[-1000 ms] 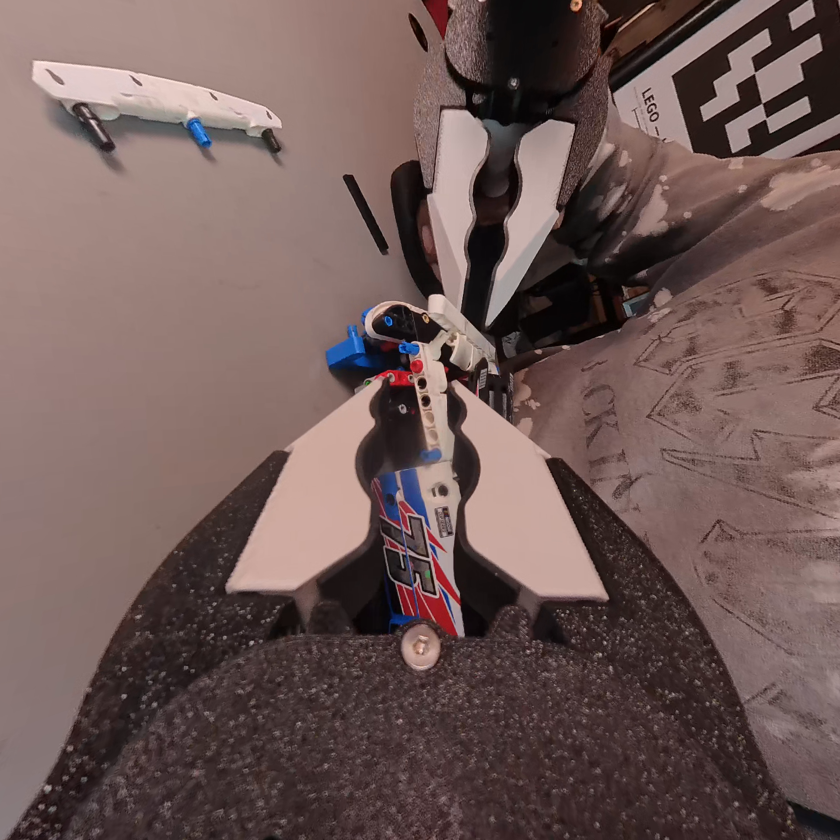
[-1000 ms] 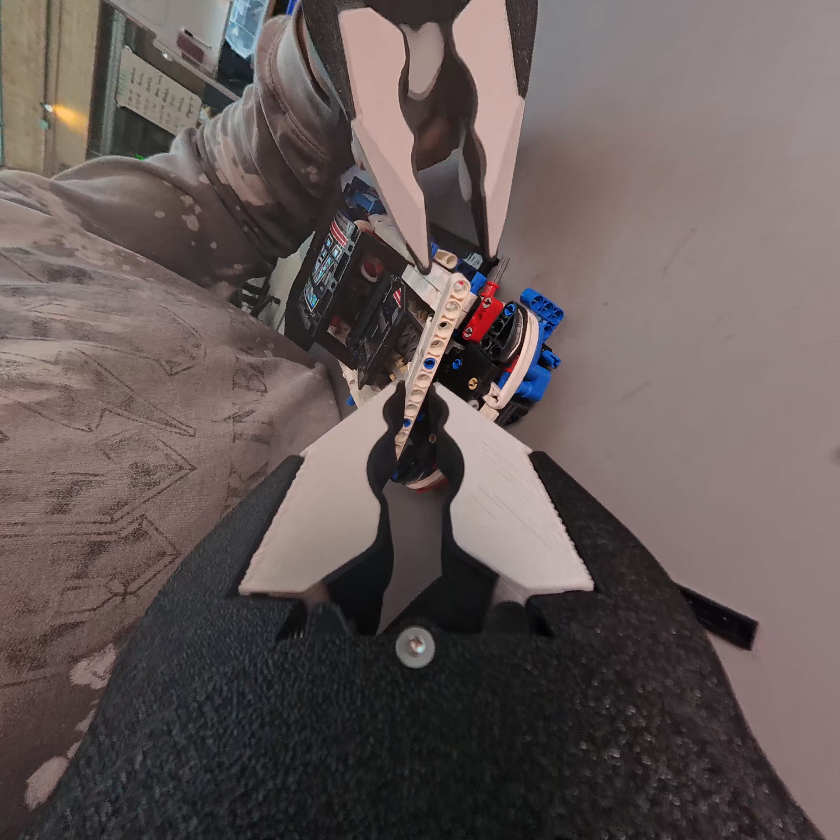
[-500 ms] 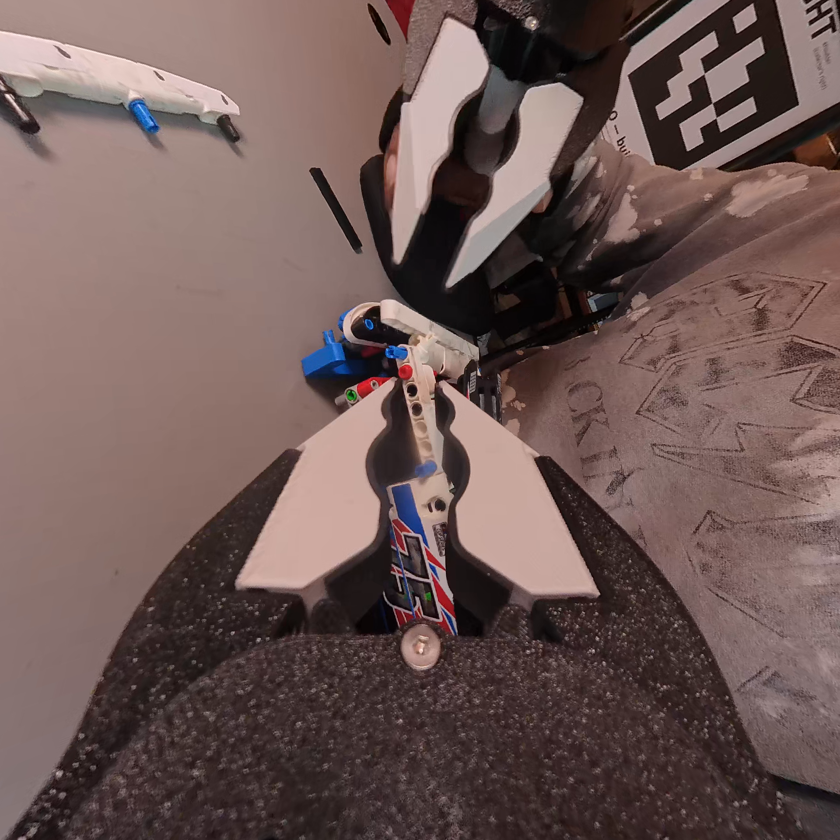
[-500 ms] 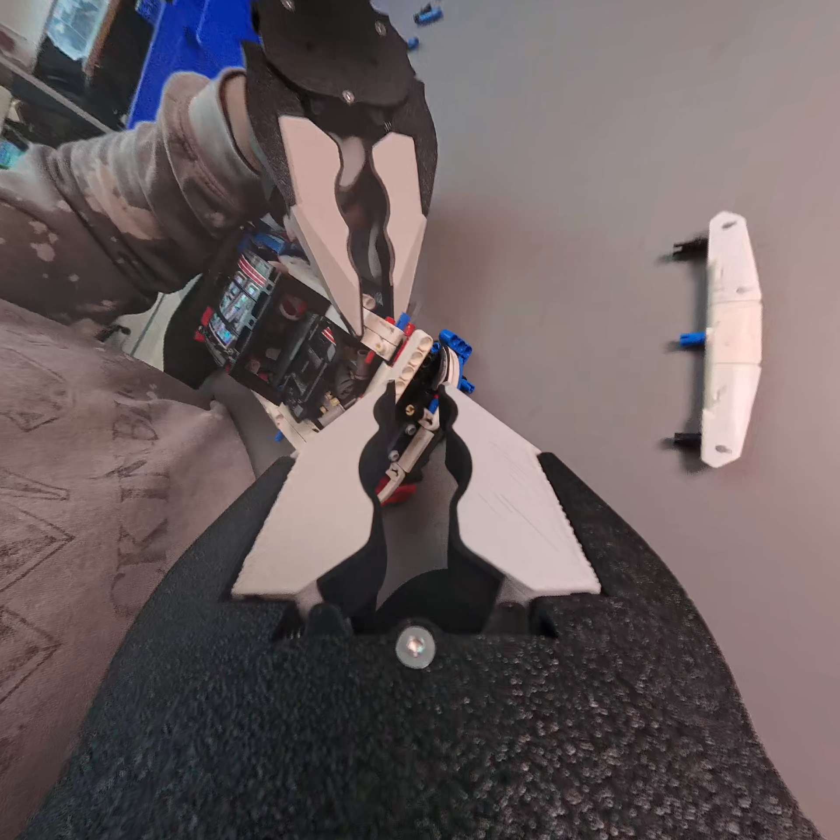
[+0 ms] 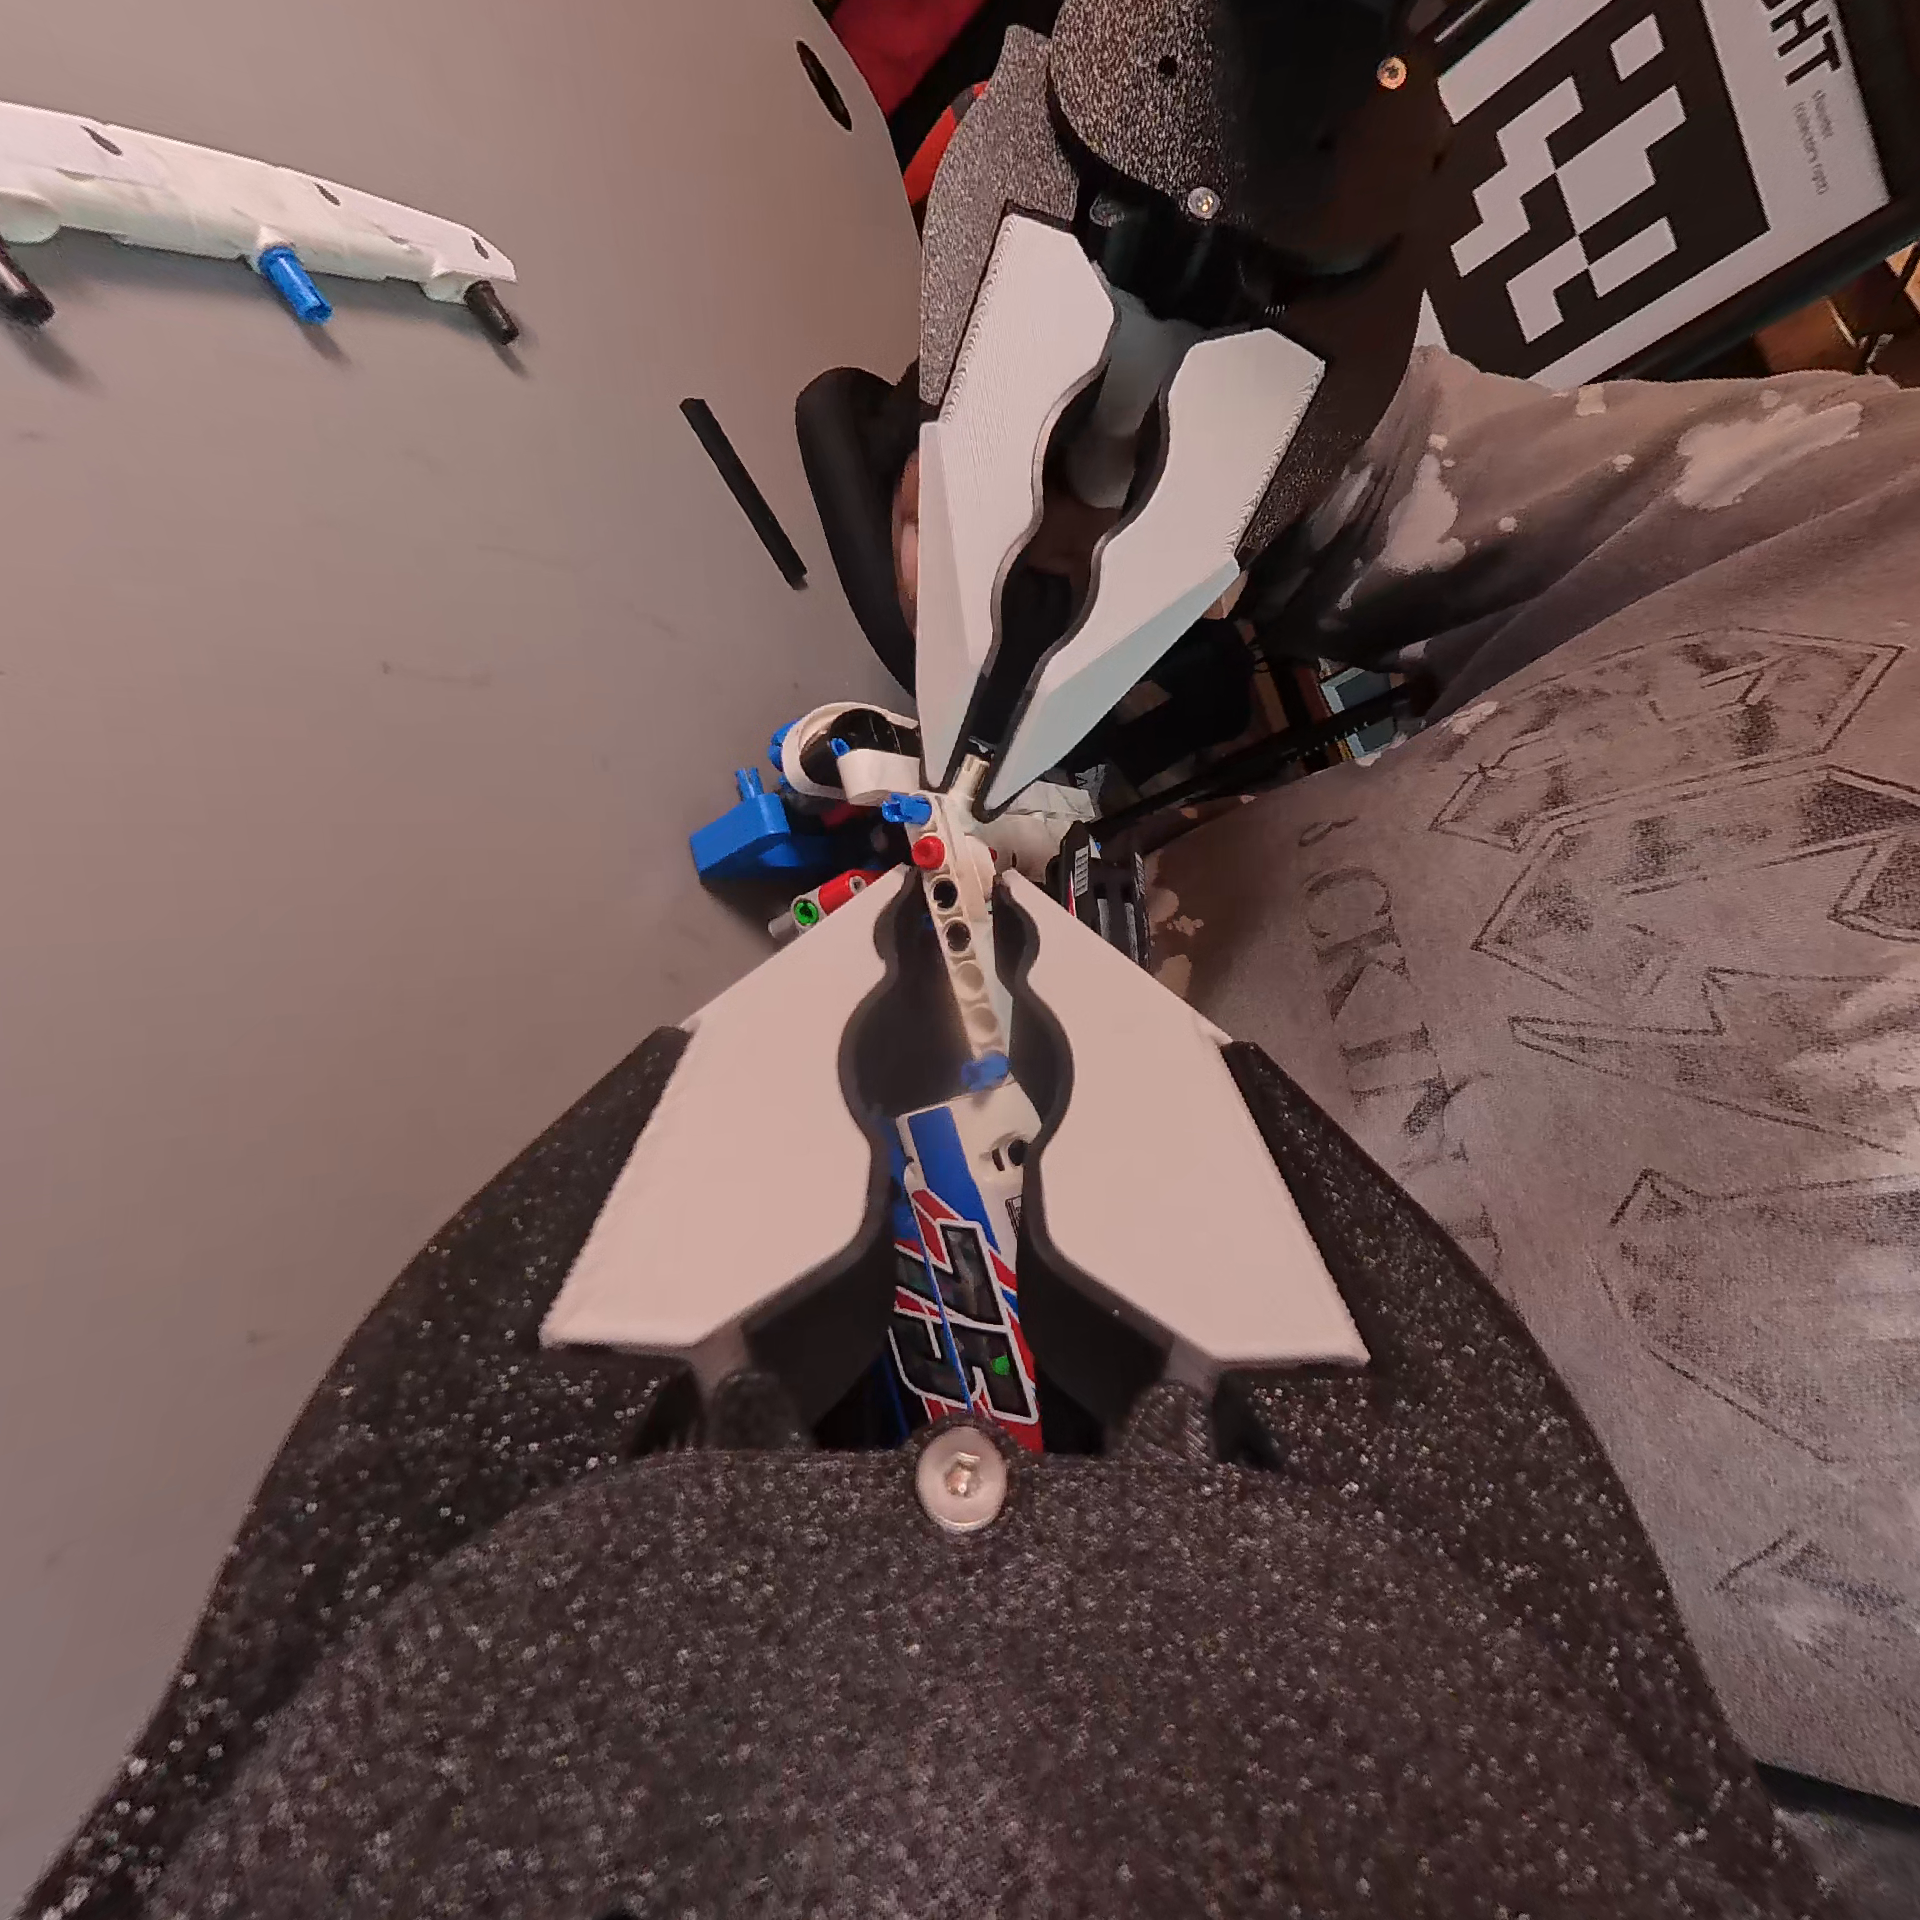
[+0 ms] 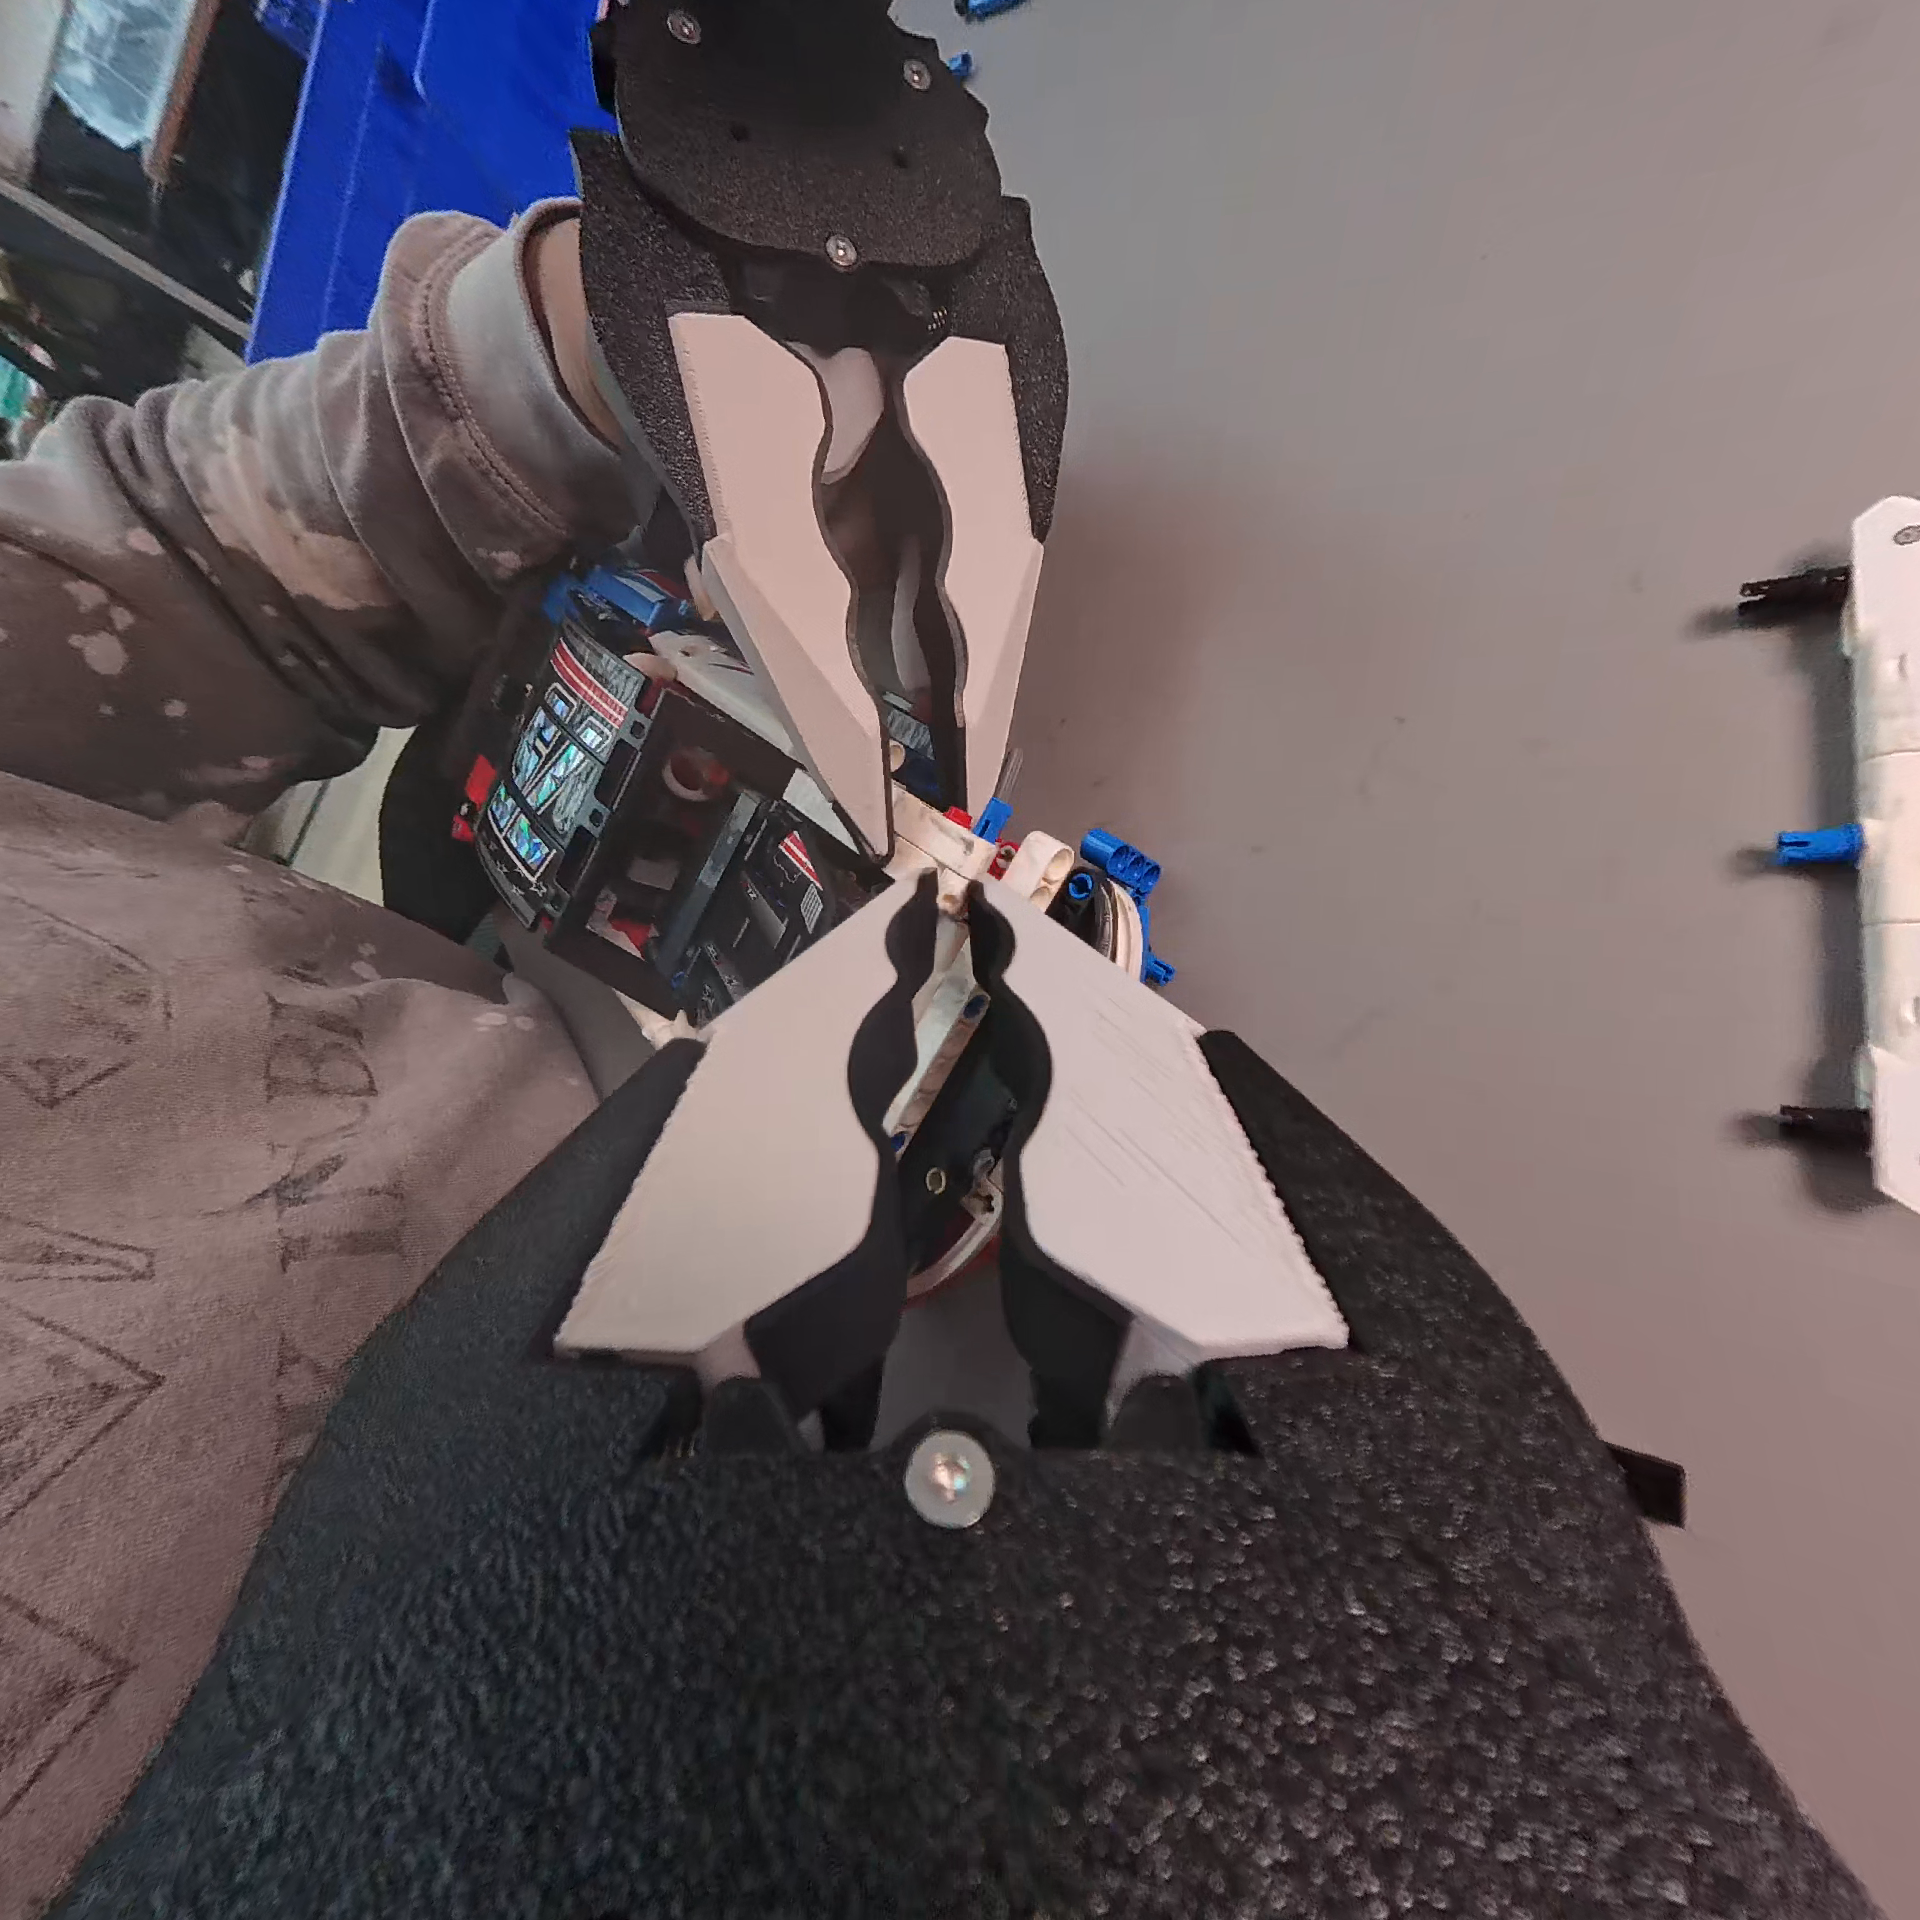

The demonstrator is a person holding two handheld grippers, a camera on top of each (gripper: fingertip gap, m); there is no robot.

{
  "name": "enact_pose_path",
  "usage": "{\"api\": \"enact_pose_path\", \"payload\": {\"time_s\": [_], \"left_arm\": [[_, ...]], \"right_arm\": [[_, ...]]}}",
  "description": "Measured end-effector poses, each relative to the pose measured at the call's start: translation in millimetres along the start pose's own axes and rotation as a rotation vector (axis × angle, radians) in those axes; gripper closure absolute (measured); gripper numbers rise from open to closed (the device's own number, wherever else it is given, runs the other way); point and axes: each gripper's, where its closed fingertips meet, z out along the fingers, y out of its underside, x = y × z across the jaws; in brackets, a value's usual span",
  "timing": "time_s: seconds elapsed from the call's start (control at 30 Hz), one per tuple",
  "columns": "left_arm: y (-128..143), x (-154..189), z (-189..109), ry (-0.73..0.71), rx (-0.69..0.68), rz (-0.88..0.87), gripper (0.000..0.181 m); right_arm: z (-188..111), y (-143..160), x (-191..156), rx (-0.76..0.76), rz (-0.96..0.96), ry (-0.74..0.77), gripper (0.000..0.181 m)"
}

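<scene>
I hold a brick-built model car (image 6: 644, 831), white, blue and red with a black stickered body, between both grippers at the grey table's (image 5: 312, 727) edge. My left gripper (image 5: 951, 883) is shut on the model's white perforated beam (image 5: 971, 966), and a numbered sticker panel (image 5: 961, 1299) lies between its fingers. My right gripper (image 6: 951, 883) is shut on the same white beam (image 6: 940, 1023) from the opposite side. In the left wrist view the right gripper (image 5: 961, 795) comes from above, tips pinched on the beam's end. In the right wrist view the left gripper (image 6: 930, 831) faces mine, tip to tip.
A long white panel with black and blue pins (image 5: 260, 218) lies apart on the table; it also shows in the right wrist view (image 6: 1886, 862). A thin black strip (image 5: 743, 494) lies near the edge. A person's grey sleeve (image 6: 312, 520), a marker board (image 5: 1610, 156) and a blue bin (image 6: 416, 156) stand around.
Half a second ago the right gripper stood open and drawn back from the model. It has come back in and shut on the beam's end. The left gripper kept its hold.
</scene>
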Motion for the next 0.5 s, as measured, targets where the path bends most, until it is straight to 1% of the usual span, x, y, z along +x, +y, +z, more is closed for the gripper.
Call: {"api": "enact_pose_path", "payload": {"time_s": [0.23, 0.3, 0.33, 0.37, 0.43, 0.5], "left_arm": [[2.6, 2.7, 3.4, -0.006, -0.028, 0.03, 0.173], [3.4, 3.4, 3.8, -0.012, -0.035, 0.042, 0.173], [2.4, -1.3, 1.4, -0.043, -0.031, 0.048, 0.172], [0.2, -4.6, -3.1, -0.056, -0.014, 0.043, 0.173], [2.9, -2.3, -6.4, -0.045, -0.021, 0.053, 0.172], [6.2, 0.4, -4.6, -0.04, -0.039, 0.065, 0.171]], "right_arm": [[-2.6, 6.7, -3.5, -0.061, 0.033, -0.085, 0.178], [-3.3, 9.2, -5.2, -0.08, 0.064, -0.126, 0.178], [-4.2, 12.0, -7.6, -0.1, 0.073, -0.151, 0.178], [-4.3, 21.6, -18.1, -0.152, 0.086, -0.217, 0.178], [-1.6, 24.4, -23.8, -0.137, 0.096, -0.231, 0.178], [-8.6, 12.4, -22.7, -0.085, 0.107, -0.248, 0.178]]}}
